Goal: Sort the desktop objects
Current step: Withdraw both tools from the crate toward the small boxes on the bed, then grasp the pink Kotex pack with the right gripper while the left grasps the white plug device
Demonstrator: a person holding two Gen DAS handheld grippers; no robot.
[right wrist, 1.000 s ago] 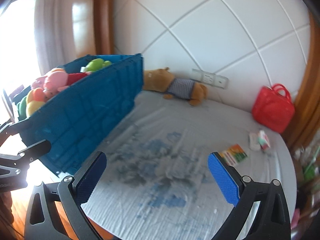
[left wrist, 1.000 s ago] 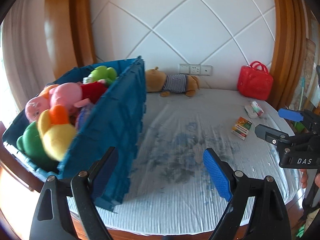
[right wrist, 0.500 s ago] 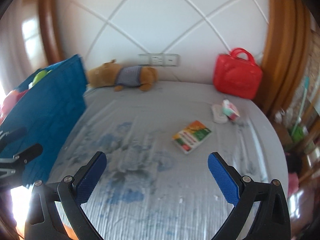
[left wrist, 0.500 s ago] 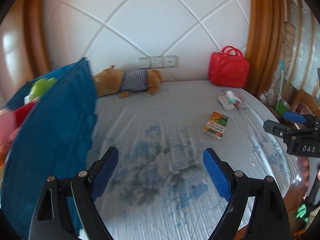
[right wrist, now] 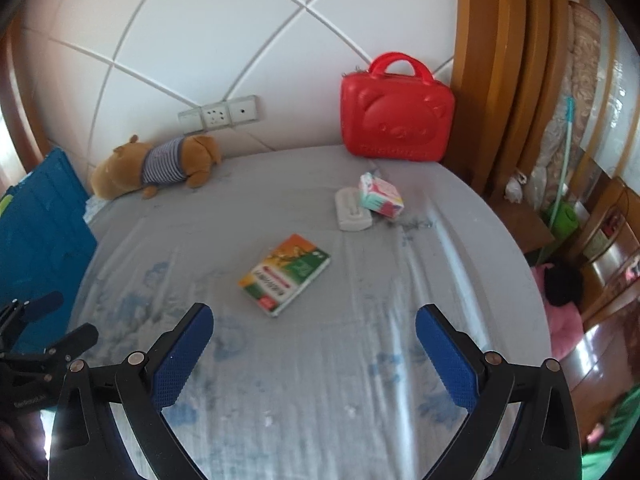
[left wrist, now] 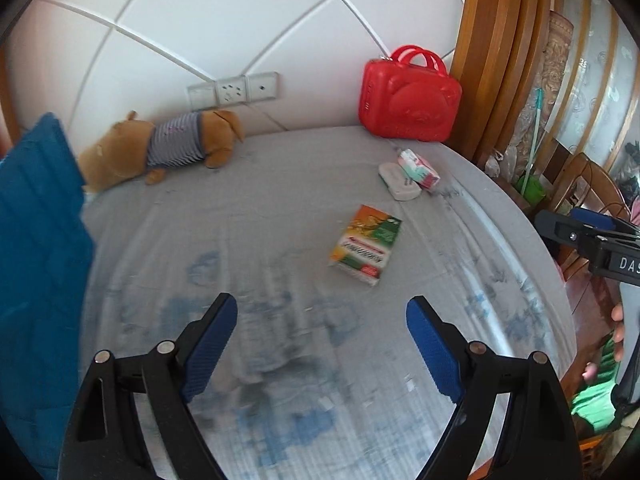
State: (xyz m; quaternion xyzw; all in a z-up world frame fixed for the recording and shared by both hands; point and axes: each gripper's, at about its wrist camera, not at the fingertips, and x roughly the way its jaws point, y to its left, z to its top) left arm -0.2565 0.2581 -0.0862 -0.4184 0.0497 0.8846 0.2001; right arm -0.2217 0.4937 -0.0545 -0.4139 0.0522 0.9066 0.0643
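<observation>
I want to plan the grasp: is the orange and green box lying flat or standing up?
Lying flat. The orange and green box rests on its broad face on the grey cloth, printed side up, thin edge visible.

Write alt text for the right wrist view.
An open right hand-held gripper hovers above a grey table, facing an orange-green box. Behind lie a white case, a small carton, a plush toy and a red bag.

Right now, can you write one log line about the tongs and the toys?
left tongs: open, empty | right tongs: open, empty | orange box: flat on table, ahead | plush bear: lying by wall
</observation>
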